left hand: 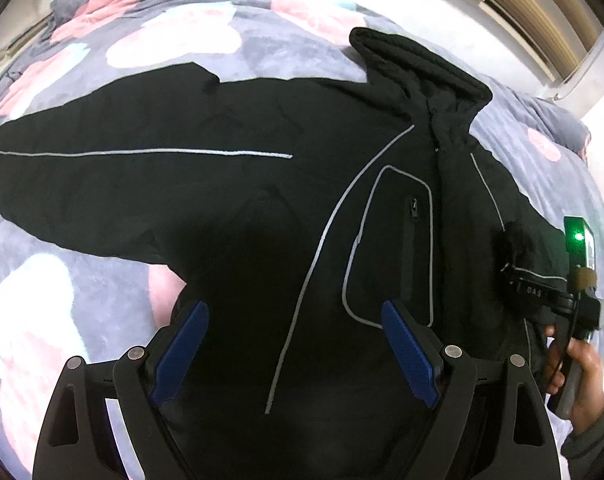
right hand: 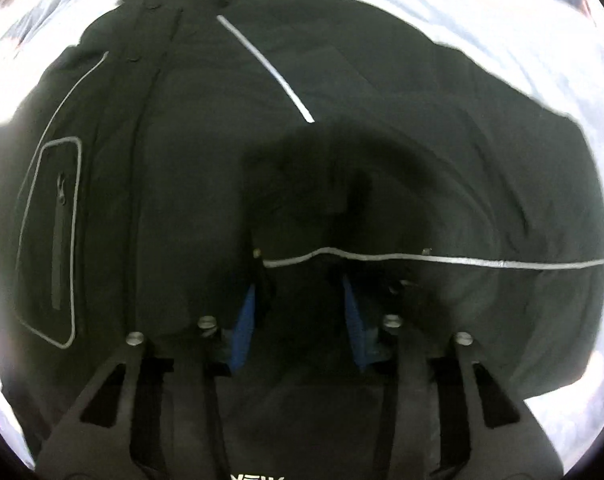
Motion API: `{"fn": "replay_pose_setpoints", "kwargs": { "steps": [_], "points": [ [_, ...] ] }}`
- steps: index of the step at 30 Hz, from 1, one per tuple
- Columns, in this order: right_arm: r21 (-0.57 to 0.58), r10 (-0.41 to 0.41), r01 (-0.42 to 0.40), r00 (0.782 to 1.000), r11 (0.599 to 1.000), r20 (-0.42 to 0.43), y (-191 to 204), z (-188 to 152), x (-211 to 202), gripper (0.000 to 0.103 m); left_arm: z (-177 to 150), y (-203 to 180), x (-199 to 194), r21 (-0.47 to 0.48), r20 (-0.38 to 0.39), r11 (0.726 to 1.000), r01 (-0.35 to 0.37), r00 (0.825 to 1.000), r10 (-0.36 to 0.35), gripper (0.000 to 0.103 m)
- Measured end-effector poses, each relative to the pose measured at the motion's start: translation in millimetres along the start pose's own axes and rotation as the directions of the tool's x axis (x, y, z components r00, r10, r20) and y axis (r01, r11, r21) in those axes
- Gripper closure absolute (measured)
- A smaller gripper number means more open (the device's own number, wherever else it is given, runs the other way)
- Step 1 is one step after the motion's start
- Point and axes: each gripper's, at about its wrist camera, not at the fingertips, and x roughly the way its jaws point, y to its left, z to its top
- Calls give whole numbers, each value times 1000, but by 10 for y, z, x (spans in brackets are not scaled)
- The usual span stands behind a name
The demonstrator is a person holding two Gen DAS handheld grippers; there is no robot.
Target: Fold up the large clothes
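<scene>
A large black jacket (left hand: 262, 208) with thin grey piping lies front up on a bed, its collar at the top right and one sleeve stretched to the left. My left gripper (left hand: 294, 344) is open and hovers over the jacket's lower front, holding nothing. The right gripper body (left hand: 578, 280) shows at the right edge, held by a hand. In the right wrist view the jacket (right hand: 182, 160) fills the frame, and my right gripper (right hand: 298, 296) has its blue fingers partly closed around the end of the jacket's other sleeve (right hand: 422, 264), folded across the body.
The bed is covered by a grey-blue blanket (left hand: 174, 40) with pink and white flower shapes. A wall and a slatted blind (left hand: 542, 12) stand beyond the bed at the top right. The person's hand (left hand: 582, 368) is at the right edge.
</scene>
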Motion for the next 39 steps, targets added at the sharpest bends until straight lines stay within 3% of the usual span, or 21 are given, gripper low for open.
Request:
{"fn": "replay_pose_setpoints", "kwargs": {
  "steps": [3,7,10,14,16,18,21,23,27,30,33,36,39],
  "points": [
    [19,27,-28,1000,999,16,-1,34,-193,80,-20,23,-27,2,4,1000,5,1000,-5,14],
    [-39,89,-85,991,996,103,311,162,-694,80,9,49,-46,-3,18,1000,4,1000,-4,14],
    [-129,223,-204,963,970,154,774,323,-1068,80,66,71,-113,-15,44,1000,17,999,-16,14],
    [-268,365,-321,922,908,133,1494,398,-1208,81,131,88,-209,-9,83,1000,3,997,-2,14],
    [-320,412,-364,906,875,97,1863,419,-1119,81,145,131,-241,-12,100,1000,-22,995,24,14],
    [-340,426,-386,903,858,48,2107,401,-887,80,145,201,-243,-24,103,999,-41,994,43,14],
    [-319,361,-360,931,876,-59,2378,436,-309,79,121,350,-201,-59,84,997,-54,995,59,14],
    [-302,326,-353,935,886,-139,2455,438,76,73,101,416,-173,-68,72,996,-66,995,71,14],
    [-290,356,-388,921,875,-157,2443,464,226,62,91,479,-124,-65,59,995,-81,995,85,14],
    [-298,414,-441,898,847,-152,2327,456,23,57,137,475,-78,-68,55,996,-52,997,56,14],
    [-289,444,-454,890,843,-102,1982,401,-302,45,257,413,-30,-53,65,998,16,998,-13,14],
    [-263,416,-403,909,877,-5,1435,415,-488,41,402,337,95,-36,39,990,136,990,-135,14],
    [-216,270,-247,959,945,86,834,413,-536,41,585,264,298,-40,50,971,236,971,-234,14]
  ]
}}
